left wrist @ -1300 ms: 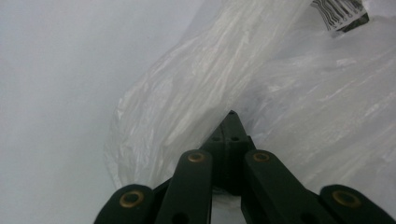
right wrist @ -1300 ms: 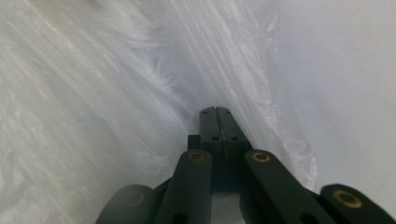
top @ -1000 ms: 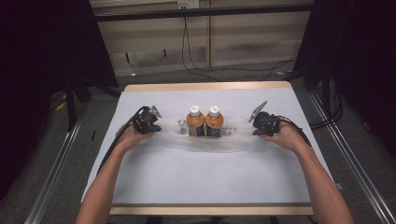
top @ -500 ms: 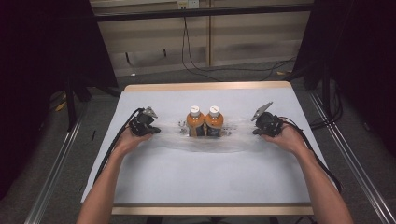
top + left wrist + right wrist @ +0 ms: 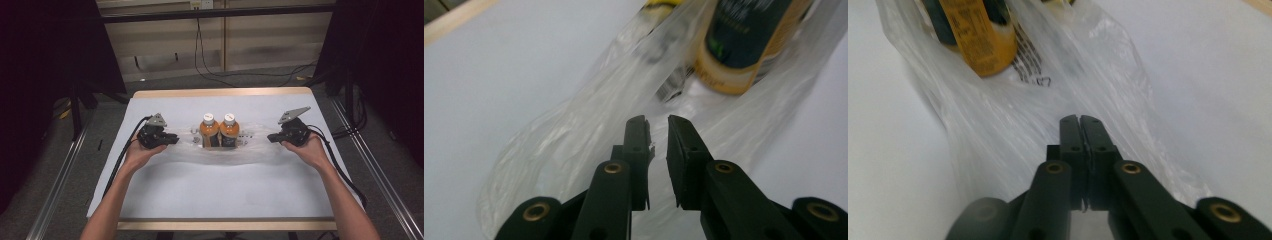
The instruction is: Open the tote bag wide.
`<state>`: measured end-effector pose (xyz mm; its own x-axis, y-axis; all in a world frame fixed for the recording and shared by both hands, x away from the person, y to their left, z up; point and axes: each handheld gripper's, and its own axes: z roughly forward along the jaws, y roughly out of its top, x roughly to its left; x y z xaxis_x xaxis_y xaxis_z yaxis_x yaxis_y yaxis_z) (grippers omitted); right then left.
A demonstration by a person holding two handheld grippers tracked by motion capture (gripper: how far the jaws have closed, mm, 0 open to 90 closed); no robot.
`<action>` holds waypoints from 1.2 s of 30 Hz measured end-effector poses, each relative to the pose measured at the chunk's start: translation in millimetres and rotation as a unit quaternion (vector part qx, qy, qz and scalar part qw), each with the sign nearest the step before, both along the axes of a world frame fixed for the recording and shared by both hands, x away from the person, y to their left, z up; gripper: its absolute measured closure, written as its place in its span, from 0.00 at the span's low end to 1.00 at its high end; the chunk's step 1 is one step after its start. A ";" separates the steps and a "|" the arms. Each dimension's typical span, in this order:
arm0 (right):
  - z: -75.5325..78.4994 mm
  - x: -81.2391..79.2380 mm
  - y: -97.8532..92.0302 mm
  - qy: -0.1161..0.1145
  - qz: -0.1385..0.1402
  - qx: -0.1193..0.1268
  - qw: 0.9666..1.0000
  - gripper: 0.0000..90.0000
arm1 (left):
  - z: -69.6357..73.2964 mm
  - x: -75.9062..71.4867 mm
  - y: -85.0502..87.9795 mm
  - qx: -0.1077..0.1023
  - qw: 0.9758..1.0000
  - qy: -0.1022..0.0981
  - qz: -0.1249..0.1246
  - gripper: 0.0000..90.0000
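— Plastic, thin and clear: the bag [image 5: 250,145] lies across the middle of the table [image 5: 210,200], with two bottles [image 5: 220,131] standing in it side by side.

— How would it handle?

— The film is soft and slick, and I'd judge it crumples and slides easily. The bottles look full of an orange drink, so the weight sits in the middle while the ends stay limp. Lift only one end and they'd likely tip or roll.

— Where to take hold, then?

— At the two loose ends, bunching enough film that it won't slip out, and raising both sides evenly.

— What are the grippers doing?

— The left gripper [image 5: 657,131] sits at the bag's left end; its jaws have just been opening and stand a narrow gap apart, with film under and beyond them. I see no film pinched in that gap. The right gripper [image 5: 1081,125], at the right end, has its jaws pressed together; whether a fold of film is caught between them I cannot tell.
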<state>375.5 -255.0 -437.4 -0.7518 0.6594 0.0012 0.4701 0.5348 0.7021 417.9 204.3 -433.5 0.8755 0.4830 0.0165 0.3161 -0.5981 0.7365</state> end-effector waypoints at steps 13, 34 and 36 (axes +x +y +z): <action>22.3 0.9 20.7 -0.016 0.028 0.053 0.998 0.88 | 17.4 -28.8 -18.2 -0.080 0.995 -0.002 -0.054 1.00; 17.3 41.3 78.6 0.018 0.072 -0.002 0.997 1.00 | 15.6 -37.0 -123.3 -0.017 0.993 -0.018 -0.118 1.00; 12.1 48.1 81.2 0.023 0.071 -0.017 0.997 1.00 | 13.6 -36.1 -129.4 -0.012 0.994 -0.019 -0.111 1.00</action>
